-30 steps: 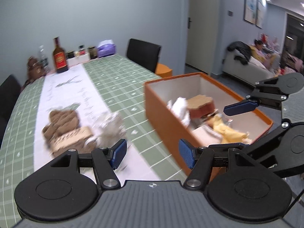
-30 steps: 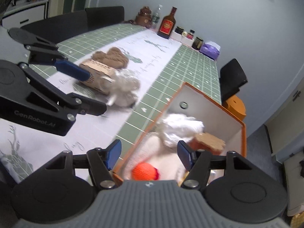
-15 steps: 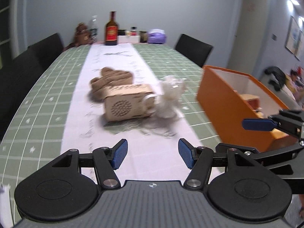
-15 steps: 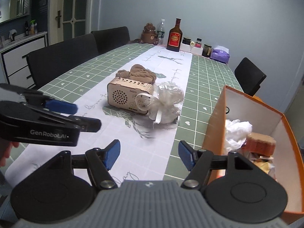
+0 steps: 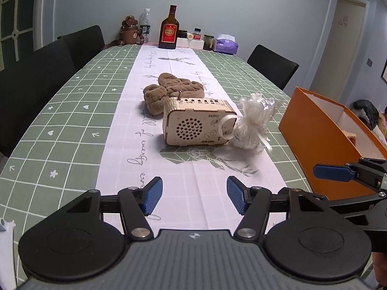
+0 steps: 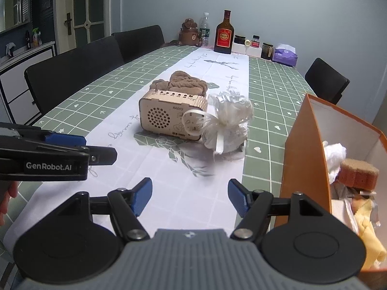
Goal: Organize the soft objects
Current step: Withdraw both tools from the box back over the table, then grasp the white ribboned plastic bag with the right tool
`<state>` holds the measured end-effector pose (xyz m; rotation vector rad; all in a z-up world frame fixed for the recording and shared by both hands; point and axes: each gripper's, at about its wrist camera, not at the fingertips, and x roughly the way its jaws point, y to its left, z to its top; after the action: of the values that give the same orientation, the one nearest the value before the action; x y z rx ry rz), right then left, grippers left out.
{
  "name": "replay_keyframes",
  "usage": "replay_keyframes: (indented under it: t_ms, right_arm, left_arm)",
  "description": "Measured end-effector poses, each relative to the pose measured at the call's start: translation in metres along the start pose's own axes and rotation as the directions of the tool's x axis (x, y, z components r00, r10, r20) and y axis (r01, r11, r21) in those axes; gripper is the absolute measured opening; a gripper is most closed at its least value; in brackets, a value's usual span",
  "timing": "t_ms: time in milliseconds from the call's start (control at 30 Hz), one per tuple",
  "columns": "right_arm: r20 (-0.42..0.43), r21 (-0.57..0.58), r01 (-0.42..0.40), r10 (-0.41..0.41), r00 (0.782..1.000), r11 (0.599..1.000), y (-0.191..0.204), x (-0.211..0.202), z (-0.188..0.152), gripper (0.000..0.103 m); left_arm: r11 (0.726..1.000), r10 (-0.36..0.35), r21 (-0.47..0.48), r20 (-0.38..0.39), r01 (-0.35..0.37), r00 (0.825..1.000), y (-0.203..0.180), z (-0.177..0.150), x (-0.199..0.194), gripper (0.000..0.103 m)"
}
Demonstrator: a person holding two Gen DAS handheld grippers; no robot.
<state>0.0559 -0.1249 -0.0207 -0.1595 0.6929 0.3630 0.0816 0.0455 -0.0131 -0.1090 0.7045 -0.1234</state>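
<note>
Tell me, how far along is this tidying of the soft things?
Partly done: the orange box already holds a white wad, a sponge and yellow bits. Nothing is in hand; the left tongs and right tongs are open and empty. Left on the table: the brown fluffy cloth and the white gauze pouch, beside a wooden radio.

Both claws over desk (image 5: 72, 125) near edge, side by side: left claw (image 5: 192, 199), right claw (image 6: 189, 198). Ahead of them: radio (image 5: 196, 124); pouch (image 5: 254, 123) touching its right end; towel (image 5: 174, 91) just behind it. Box (image 6: 304, 159) right of right claw, sponge (image 6: 358, 172) inside. Bottles (image 5: 169, 29) at far end.
</note>
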Motion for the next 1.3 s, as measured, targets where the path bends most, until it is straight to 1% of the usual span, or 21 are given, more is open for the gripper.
replay_keyframes:
  t_ms: [167,333,533,767,833,933,1033,1200,1300]
  right_arm:
    - [0.011,-0.028,0.010,-0.010,1.000,1.000,-0.004,0.007,0.017,0.072]
    - [0.016,-0.061,0.018,-0.017,1.000,0.998,-0.007,0.014,0.034,0.079]
    - [0.003,-0.115,0.037,-0.037,0.999,0.993,-0.013,0.026,0.051,0.087]
    - [-0.048,-0.183,0.052,-0.062,0.997,0.982,-0.022,0.048,0.066,0.088]
    - [-0.064,-0.191,0.046,-0.059,0.996,0.981,-0.024,0.056,0.073,0.089]
    - [-0.091,-0.238,0.044,-0.067,0.994,0.970,-0.023,0.071,0.083,0.092]
    - [-0.114,-0.266,0.021,-0.053,0.992,0.964,-0.023,0.082,0.092,0.092]
    - [-0.110,-0.319,0.009,-0.046,0.993,0.948,-0.023,0.091,0.108,0.092]
    - [-0.145,-0.348,-0.009,-0.044,0.988,0.937,-0.024,0.102,0.114,0.092]
  left_arm:
    - [1.000,0.011,0.008,0.008,-0.011,1.000,0.000,0.012,0.005,0.072]
    - [1.000,0.024,0.014,0.011,-0.024,1.000,0.001,0.025,0.010,0.072]
    - [0.999,0.034,0.014,0.009,-0.034,0.999,0.005,0.042,0.019,0.072]
    - [0.998,0.052,-0.019,0.004,-0.052,0.999,0.017,0.058,0.032,0.072]
    - [0.999,0.052,-0.017,0.001,-0.052,0.999,0.018,0.062,0.036,0.072]
    - [0.998,0.054,-0.015,-0.001,-0.054,0.999,0.018,0.066,0.040,0.072]
    - [0.998,0.058,-0.014,-0.001,-0.058,0.998,0.020,0.069,0.043,0.072]
    - [0.997,0.071,-0.019,0.002,-0.071,0.997,0.024,0.075,0.045,0.072]
    - [0.997,0.069,-0.018,0.000,-0.069,0.998,0.024,0.079,0.047,0.072]
